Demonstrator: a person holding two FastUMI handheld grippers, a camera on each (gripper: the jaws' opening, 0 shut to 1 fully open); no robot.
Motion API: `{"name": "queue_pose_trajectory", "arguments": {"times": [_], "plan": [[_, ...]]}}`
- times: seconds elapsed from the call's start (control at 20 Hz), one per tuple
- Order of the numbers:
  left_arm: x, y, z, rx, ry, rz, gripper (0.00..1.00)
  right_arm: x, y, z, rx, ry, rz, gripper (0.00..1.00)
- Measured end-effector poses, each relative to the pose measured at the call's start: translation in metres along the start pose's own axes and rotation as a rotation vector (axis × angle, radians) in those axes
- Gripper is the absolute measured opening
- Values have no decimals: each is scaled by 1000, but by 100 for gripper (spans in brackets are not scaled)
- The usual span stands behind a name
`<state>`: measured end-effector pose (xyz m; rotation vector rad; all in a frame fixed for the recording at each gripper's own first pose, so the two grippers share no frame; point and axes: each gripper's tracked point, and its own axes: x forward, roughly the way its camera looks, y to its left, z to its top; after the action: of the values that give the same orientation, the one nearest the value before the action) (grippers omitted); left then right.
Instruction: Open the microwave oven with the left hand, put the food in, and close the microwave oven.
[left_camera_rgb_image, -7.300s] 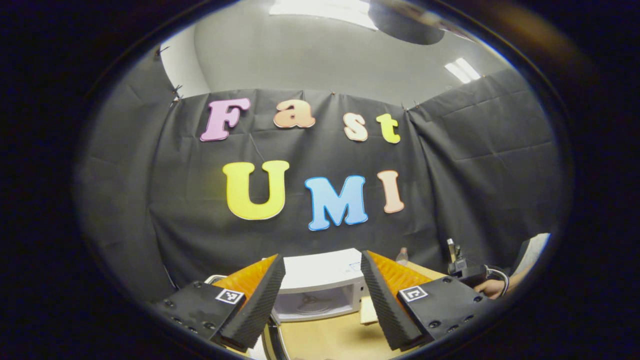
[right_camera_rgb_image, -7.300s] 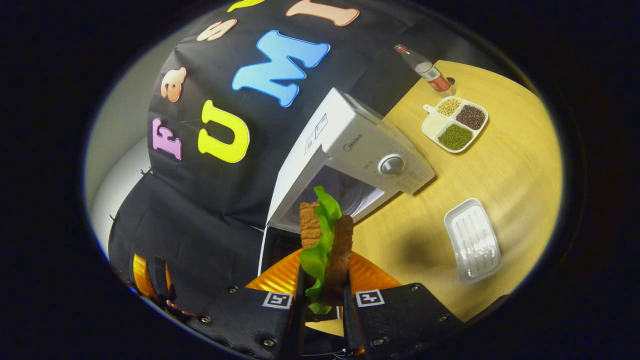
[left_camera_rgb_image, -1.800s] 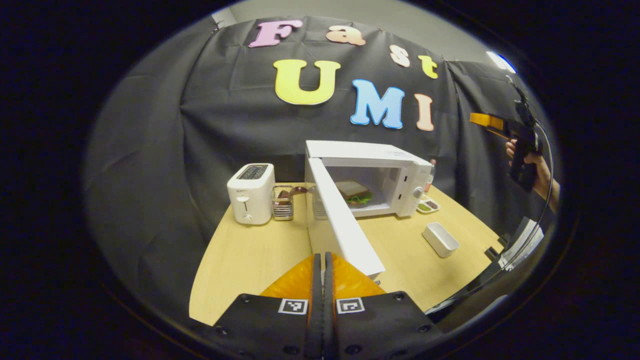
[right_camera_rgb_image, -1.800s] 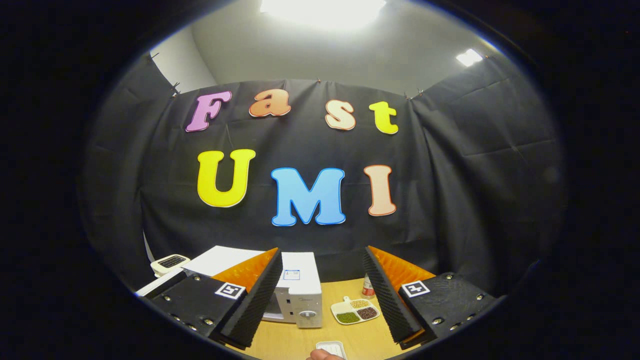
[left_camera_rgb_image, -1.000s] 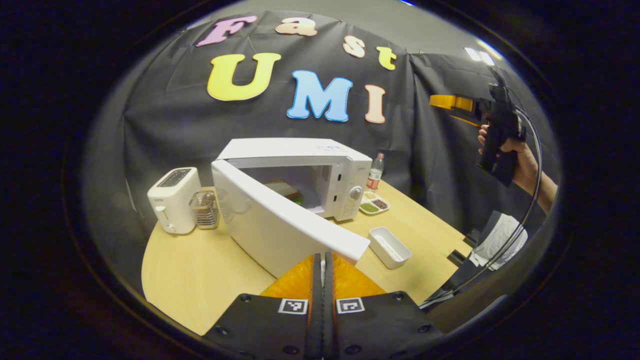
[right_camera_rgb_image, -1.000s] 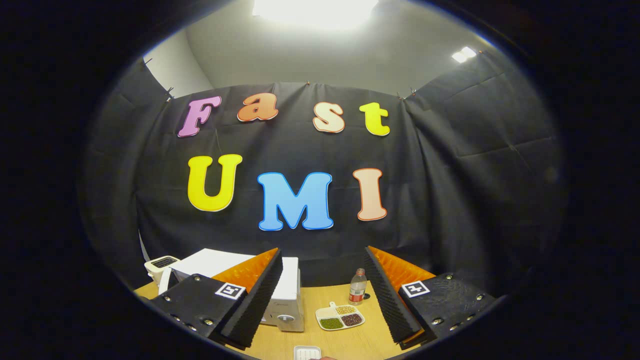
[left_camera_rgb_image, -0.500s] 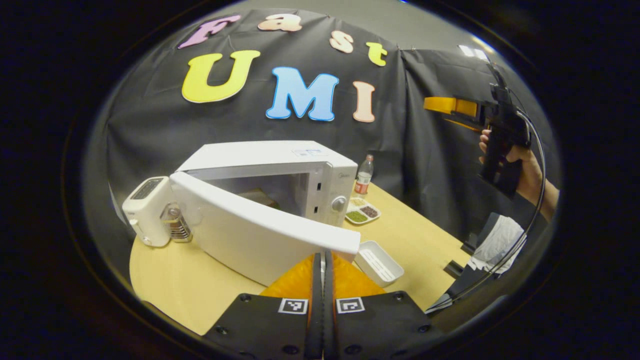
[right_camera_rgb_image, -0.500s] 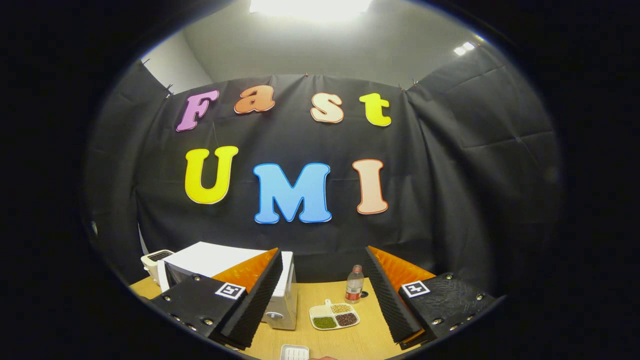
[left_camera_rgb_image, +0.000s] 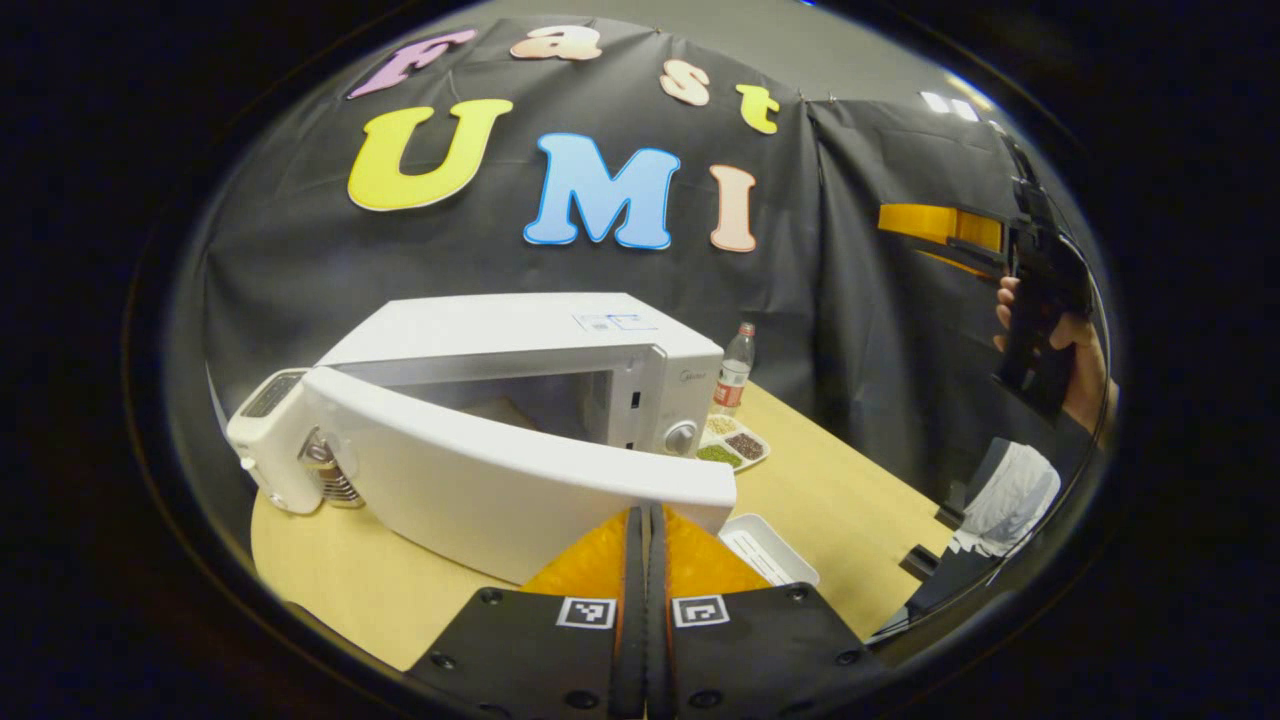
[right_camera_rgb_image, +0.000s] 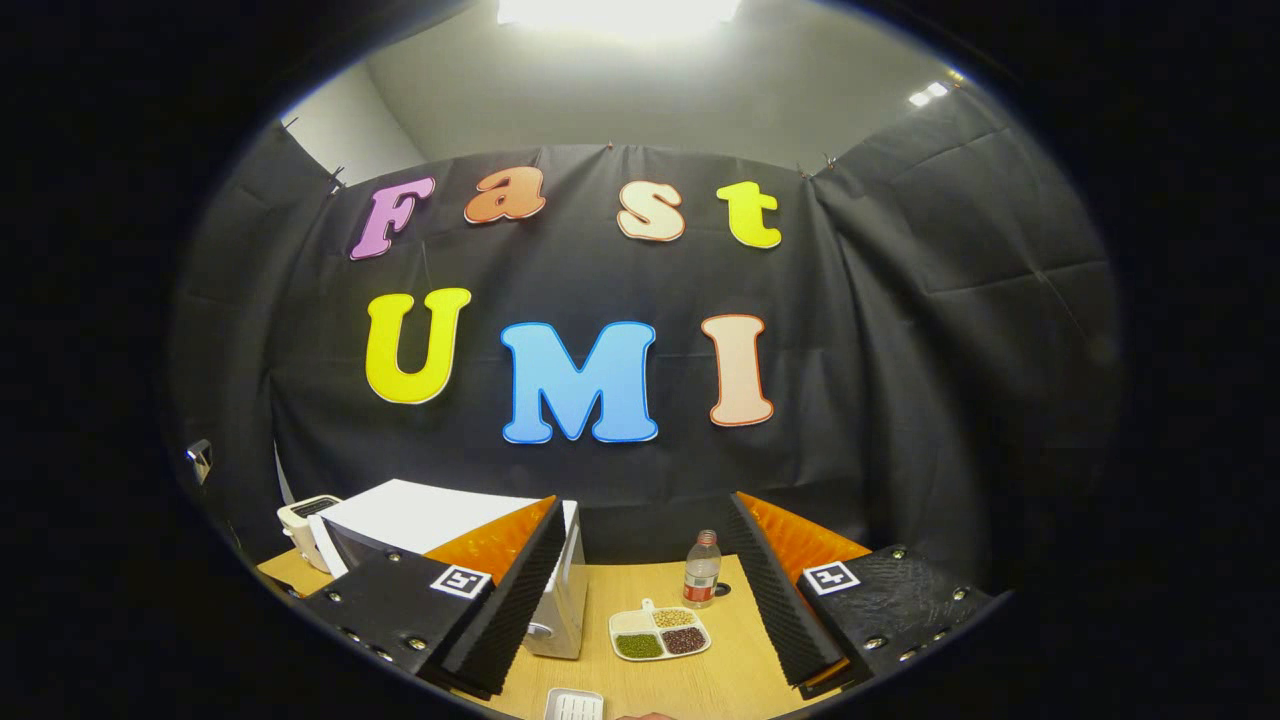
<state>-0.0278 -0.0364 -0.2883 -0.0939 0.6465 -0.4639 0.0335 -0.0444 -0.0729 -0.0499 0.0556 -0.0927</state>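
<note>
Microwave (left_camera_rgb_image: 560, 340) door (left_camera_rgb_image: 480, 470) ajar; left gripper (left_camera_rgb_image: 645, 540) jaws closed, right gripper (right_camera_rgb_image: 640, 590) jaws open.

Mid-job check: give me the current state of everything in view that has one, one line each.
microwave door: partly open, swung most of the way toward shut, not latched
left gripper: shut, empty, tips against the door's outer face
right gripper: open, empty, held up off the table
bottle: upright, capped
divided dish: filled, three compartments
white tray: empty
toaster: upright behind the door
</note>
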Motion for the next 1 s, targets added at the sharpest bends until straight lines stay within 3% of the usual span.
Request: {"name": "queue_pose_trajectory", "arguments": {"times": [0.55, 1.0], "plan": [[60, -2, 27, -26, -14, 19, 7, 18, -34, -10, 2, 14, -9, 98], [104, 7, 49, -62, -44, 80, 7, 41, -41, -21, -2, 38, 42, 98]]}}
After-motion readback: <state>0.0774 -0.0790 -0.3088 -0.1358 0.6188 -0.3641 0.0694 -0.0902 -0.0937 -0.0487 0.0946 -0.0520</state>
